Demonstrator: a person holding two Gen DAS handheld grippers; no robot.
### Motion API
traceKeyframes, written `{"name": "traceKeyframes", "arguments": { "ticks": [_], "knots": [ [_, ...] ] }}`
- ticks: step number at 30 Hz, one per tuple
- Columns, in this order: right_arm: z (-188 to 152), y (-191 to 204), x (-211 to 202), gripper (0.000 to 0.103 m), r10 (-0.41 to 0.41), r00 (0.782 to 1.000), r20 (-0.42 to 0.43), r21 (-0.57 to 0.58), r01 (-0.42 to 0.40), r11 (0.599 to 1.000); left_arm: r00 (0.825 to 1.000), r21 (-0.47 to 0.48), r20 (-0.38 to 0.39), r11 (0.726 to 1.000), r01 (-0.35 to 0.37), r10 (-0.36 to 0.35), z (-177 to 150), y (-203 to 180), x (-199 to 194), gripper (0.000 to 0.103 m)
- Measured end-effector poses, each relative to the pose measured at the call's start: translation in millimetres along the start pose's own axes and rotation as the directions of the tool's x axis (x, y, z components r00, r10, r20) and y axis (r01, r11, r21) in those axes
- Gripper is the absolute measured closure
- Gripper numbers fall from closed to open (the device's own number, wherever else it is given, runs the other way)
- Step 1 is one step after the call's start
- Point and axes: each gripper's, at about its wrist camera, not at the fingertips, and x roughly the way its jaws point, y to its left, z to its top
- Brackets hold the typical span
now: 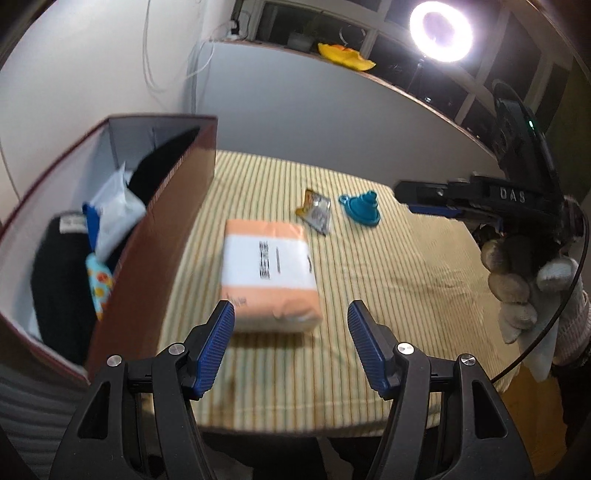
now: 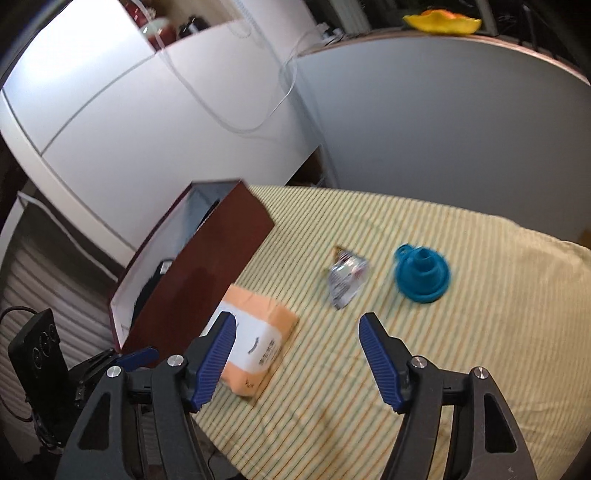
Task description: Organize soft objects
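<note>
An orange soft pack [image 1: 271,275] with a white label lies on the striped tablecloth [image 1: 388,277], just ahead of my open, empty left gripper [image 1: 291,317]. It also shows in the right wrist view [image 2: 255,350], beside my open, empty right gripper [image 2: 297,328]. The right gripper [image 1: 417,201] is seen in the left wrist view, hovering at the right with its jaws edge-on. A small foil sachet [image 1: 314,210] [image 2: 345,280] and a blue collapsible funnel [image 1: 360,208] [image 2: 421,275] lie further back. A dark red box [image 1: 162,236] [image 2: 207,273] at the left holds black cloth and several soft packs.
A bright ring light [image 1: 441,29] stands at the back right. A white partition wall [image 1: 314,107] runs behind the table, with a yellow object [image 1: 345,55] on its ledge. A black remote [image 2: 37,350] hangs left of the table. The table's near edge is just below the grippers.
</note>
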Motion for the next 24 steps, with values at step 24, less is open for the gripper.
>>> {"name": "traceKeyframes", "arguments": {
  "ticks": [24],
  "knots": [
    [23.0,39.5,133.3,0.041,0.067,0.960,-0.273,-0.166,-0.115,0.979,0.997,-0.203,-0.083,0.979,-0.023,0.006,-14.5,13.1,57.4,0.040]
  ]
}}
